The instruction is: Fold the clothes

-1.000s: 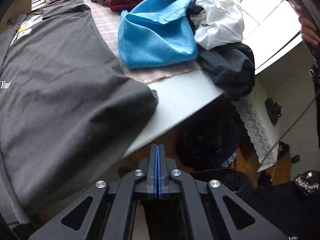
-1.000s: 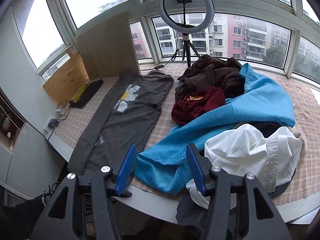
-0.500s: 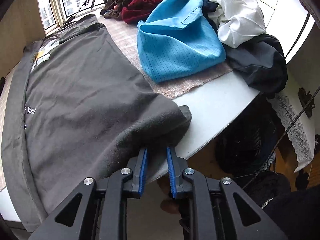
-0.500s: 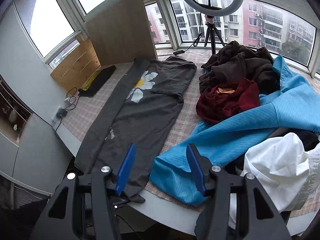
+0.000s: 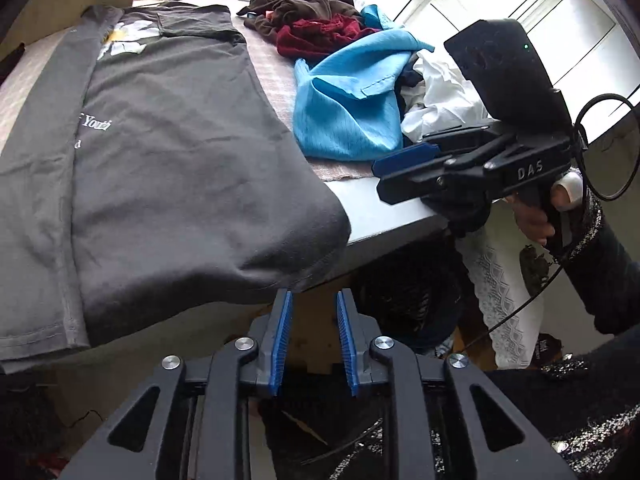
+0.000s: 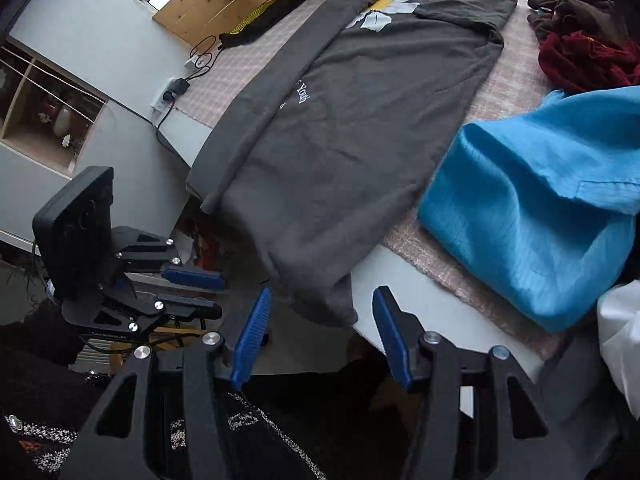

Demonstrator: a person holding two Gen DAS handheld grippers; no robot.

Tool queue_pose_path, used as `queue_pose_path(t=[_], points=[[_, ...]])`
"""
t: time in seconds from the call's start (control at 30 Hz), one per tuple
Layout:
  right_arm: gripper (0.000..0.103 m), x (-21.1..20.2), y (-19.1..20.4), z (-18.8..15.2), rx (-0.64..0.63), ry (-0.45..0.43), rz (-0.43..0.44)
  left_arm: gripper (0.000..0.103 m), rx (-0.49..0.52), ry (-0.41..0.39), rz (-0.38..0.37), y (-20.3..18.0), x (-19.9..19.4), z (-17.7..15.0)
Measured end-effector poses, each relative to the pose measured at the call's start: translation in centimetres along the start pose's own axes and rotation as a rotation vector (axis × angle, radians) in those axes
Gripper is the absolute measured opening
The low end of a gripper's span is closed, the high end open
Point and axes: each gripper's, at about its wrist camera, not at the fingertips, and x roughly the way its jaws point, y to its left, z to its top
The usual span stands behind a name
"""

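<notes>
My left gripper (image 5: 313,342) jaws have just been opening, nothing between them; dark grey cotton T-shirt (image 5: 160,168) hem hangs off the table edge (image 5: 384,216) at 12 o'clock, just clear. My right gripper (image 6: 322,336) is spread, hem corner between jaws, untouched. Crumpled blue shirt (image 6: 536,216) lies at 2 o'clock.

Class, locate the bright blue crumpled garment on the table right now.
In the left wrist view the bright blue crumpled garment lies right of the flat dark grey T-shirt, with the dark red garment behind it and white cloth to its right.
</notes>
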Motion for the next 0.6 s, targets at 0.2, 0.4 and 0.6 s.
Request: queue_pose_path(t=[0.2,0.4,0.6], points=[[0.053,3.4,2.9,-0.7,-0.155,0.015,-0.033,0.021,-0.052,-0.013,0.042,2.0,-1.4,-1.1],[0.023,6.4,3.7,-0.2,-0.225,0.072,-0.076,0.021,-0.084,-0.067,0.097,3.5,-3.6,-1.4],[0.007,1.7,-0.4,1.5,0.174,0.031,0.522,0.021,-0.081,-0.111,0.11,4.1,-6.2,-1.3]])
